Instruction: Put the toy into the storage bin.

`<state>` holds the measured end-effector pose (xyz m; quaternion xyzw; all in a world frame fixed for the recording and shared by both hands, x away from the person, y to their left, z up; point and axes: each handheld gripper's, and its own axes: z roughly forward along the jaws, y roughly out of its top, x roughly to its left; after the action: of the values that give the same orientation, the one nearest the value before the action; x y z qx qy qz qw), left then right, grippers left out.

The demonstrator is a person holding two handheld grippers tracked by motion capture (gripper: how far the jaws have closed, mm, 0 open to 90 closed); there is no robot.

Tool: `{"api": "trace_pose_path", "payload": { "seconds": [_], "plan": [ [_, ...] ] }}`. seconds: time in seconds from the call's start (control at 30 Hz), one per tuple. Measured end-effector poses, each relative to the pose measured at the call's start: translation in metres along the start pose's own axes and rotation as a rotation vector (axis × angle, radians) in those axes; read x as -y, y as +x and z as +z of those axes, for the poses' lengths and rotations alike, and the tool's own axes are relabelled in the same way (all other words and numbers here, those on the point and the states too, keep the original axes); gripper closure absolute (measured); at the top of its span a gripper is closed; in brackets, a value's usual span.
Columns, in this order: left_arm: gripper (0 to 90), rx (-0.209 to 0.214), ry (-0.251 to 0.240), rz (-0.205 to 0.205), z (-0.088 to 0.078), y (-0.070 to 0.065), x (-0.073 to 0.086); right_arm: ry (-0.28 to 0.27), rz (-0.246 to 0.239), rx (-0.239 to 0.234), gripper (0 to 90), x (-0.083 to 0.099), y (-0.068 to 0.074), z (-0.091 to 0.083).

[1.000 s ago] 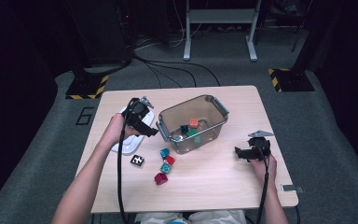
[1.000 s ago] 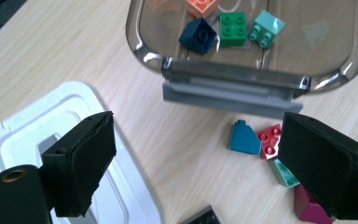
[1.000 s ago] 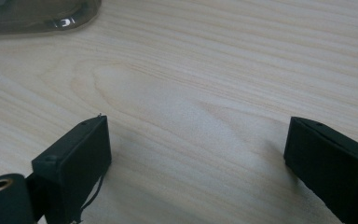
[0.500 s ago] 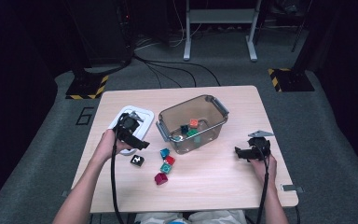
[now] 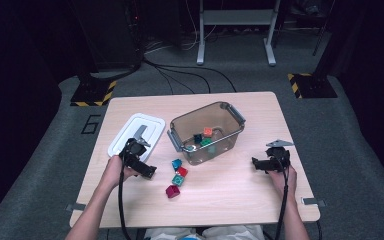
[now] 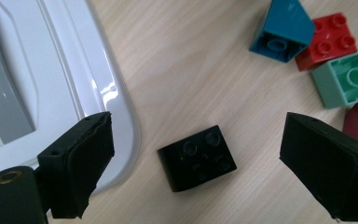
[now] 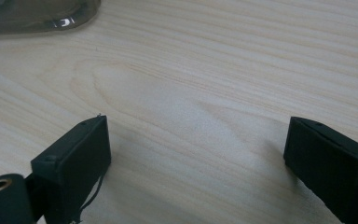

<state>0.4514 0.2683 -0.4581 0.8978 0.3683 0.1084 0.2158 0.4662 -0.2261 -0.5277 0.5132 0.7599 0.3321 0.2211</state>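
Beside white lid (image 6: 51, 79) | left gripper (image 6: 196, 168) jaws wide, straddling black brick (image 6: 197, 157), unheld

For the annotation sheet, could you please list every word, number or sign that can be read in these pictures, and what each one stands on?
"6": a dark outlined numeral on the grey carpet floor, just left of the light wooden table.
Yellow-and-black hazard stripes, no words: on the two black stand bases on the floor.
No text on the white plastic lid, the clear plastic bin or the black studded brick.
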Motion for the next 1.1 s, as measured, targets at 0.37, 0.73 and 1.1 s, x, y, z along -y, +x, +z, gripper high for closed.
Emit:
{"api": "trace_pose_path", "payload": {
  "seconds": [0.37,0.73,1.1],
  "plan": [
    [15.2,0.008,0.046,0.007,0.021,-0.004,0.016,-0.001,-0.003,0.0,6.7,0.0,0.0,0.0],
    [28.9,0.03,0.04,-0.004,0.032,-0.006,0.024,0.0,0.0,0.0,6.7,0.0,0.0,0.0],
    [43.1,0.022,0.028,0.001,0.031,-0.01,0.022,0.0,-0.001,0.0,6.7,0.0,0.0,0.0]
  ]
}}
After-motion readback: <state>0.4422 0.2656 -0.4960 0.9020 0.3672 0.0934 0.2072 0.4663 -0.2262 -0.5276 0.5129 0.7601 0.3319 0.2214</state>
